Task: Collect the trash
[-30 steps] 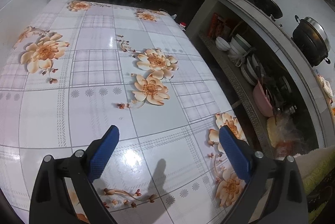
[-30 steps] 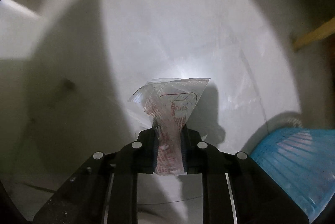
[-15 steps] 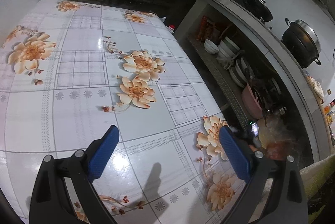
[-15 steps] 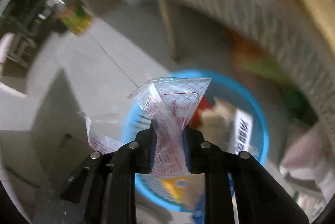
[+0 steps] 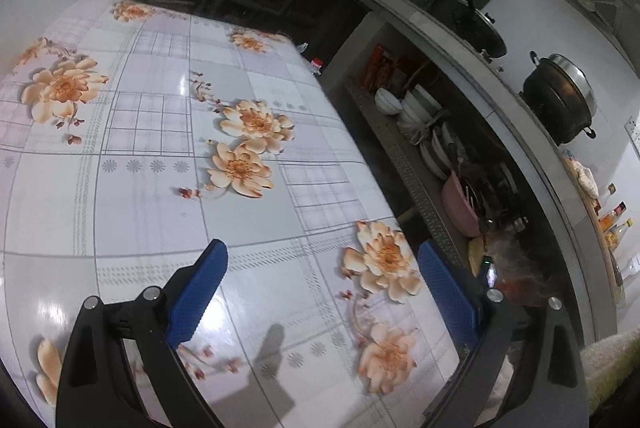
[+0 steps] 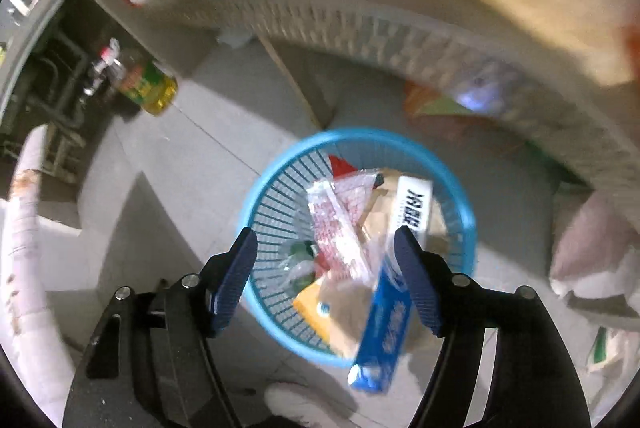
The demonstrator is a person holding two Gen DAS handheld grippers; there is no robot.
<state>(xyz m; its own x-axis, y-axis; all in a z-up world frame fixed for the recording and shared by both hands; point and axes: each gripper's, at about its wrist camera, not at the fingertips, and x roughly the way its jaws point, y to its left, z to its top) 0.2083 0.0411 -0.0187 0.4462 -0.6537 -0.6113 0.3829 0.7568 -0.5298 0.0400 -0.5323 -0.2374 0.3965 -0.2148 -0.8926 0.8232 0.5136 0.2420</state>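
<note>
Right wrist view: we held our right gripper (image 6: pixel 326 270) above the blue trash basket (image 6: pixel 260 187) on the floor, its fingers (image 6: pixel 236 280) opening with nothing pinched between them. The clear red-printed wrapper (image 6: pixel 336 224) lay among cartons inside the basket. On the left wrist view, our left gripper (image 5: pixel 324 294) hung over the flowered table (image 5: pixel 160 155), fingers spread and empty.
</note>
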